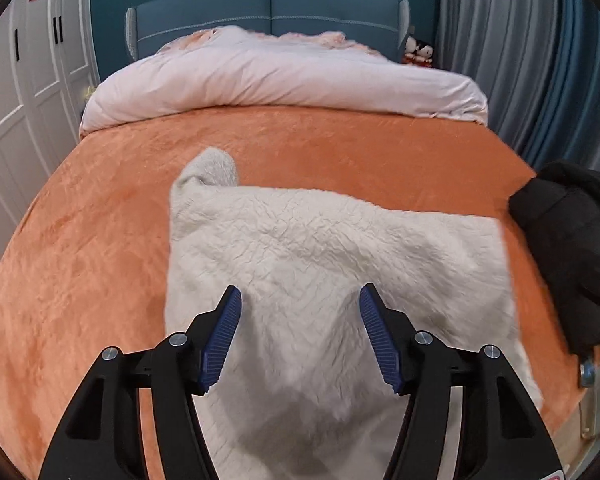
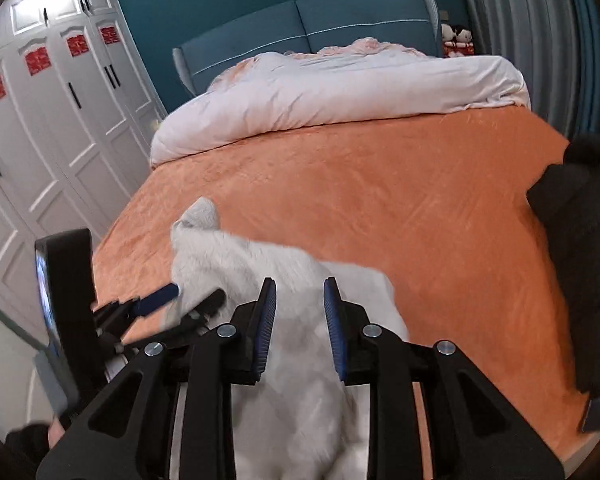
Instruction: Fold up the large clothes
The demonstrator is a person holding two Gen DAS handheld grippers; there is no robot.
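Observation:
A large cream fleece garment lies on the orange bedspread, its near part bunched up toward me, one sleeve end pointing to the headboard. My left gripper hangs open above the near part of the garment, nothing between its blue pads. My right gripper is partly open over the same garment, with cloth rising between the fingers; no grip shows. The left gripper also shows at the left in the right wrist view.
A black jacket lies at the bed's right edge, also in the right wrist view. A folded pink duvet fills the head end. White wardrobe doors stand left; grey-blue curtains hang right.

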